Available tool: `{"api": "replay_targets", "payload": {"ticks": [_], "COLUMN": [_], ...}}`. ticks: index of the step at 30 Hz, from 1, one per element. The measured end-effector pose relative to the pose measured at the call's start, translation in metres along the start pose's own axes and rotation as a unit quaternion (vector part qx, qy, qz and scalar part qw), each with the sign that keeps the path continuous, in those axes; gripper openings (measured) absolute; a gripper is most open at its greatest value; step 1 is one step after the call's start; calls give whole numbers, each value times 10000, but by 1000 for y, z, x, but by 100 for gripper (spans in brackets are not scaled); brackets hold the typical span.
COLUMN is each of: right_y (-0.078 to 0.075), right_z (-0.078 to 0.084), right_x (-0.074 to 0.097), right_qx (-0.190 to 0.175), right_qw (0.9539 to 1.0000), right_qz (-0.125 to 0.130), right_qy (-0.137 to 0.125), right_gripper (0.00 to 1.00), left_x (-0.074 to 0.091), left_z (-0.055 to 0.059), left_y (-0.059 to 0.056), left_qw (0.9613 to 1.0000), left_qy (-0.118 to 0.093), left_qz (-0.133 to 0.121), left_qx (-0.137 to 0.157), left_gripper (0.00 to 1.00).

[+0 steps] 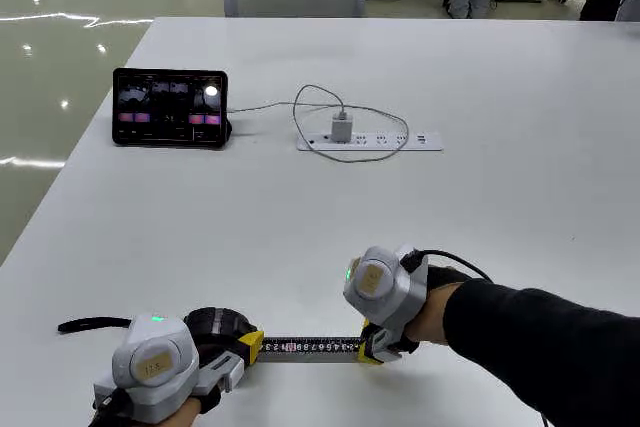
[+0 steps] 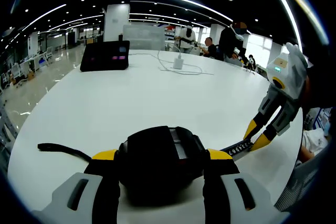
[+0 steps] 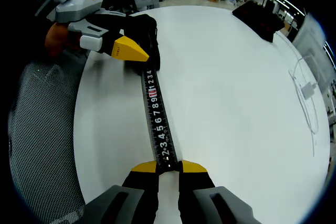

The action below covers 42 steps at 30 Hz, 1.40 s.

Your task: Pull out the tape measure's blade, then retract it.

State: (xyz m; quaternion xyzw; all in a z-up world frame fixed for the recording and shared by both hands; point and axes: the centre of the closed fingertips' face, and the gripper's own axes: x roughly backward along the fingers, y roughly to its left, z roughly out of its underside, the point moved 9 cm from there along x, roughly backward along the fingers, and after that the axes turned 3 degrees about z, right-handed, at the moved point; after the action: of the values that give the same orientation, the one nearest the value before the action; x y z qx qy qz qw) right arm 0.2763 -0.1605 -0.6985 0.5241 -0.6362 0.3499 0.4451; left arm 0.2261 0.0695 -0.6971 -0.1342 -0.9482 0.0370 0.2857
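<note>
Left gripper view looks along the left tool (image 2: 163, 155), whose two yellow-tipped grey jaws are clamped against either side of the black, rounded plastic tape measure case (image 2: 160, 174), so this tool is gripping the case near the front-left edge of the wide white tabletop (image 1: 480, 97). A thin black wrist strap (image 2: 58, 149) trails from the case to the left and lies loose on the surface. From the other side of the case the narrow dark blade (image 3: 156, 114), printed with white numerals and one red-marked figure, runs out low and straight along the tabletop to the right tool (image 3: 169, 167). That tool's yellow-tipped jaws are pinched together on the blade's free end, with only a short length of blade drawn out between the two tools. In the head view the right tool is tilted downward onto the blade tip, held by a hand in a black sleeve (image 1: 540, 337) that reaches in from the right. Well apart from the tools, towards the far side of the tabletop, a dark rectangular tablet (image 1: 170, 107) stands propped up with its screen lit. Just to its right lies a flat white power strip (image 1: 400, 141) carrying a small white charger plug (image 1: 342, 127), and a thin grey cable (image 1: 320, 90) loops around the strip and leads to the tablet.
</note>
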Motion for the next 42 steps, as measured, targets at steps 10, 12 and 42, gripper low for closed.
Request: {"api": "replay_targets", "payload": {"ticks": [10, 12, 42], "right_y": [0, 1, 1], "right_z": [-3, -4, -13], "right_x": [-2, -2, -6], "right_qx": [-3, -10, 17], "right_qw": [10000, 10000, 9998], "right_qz": [3, 0, -42], "right_qy": [-13, -25, -184], "right_gripper": [10, 10, 10], "left_x": [0, 0, 0], "left_z": [0, 0, 0], "left_y": [0, 1, 1], "left_qw": [10000, 10000, 10000], "left_qy": [10, 8, -1], "left_qz": [2, 1, 10], "left_qx": [5, 6, 31], "left_gripper": [60, 60, 59]}}
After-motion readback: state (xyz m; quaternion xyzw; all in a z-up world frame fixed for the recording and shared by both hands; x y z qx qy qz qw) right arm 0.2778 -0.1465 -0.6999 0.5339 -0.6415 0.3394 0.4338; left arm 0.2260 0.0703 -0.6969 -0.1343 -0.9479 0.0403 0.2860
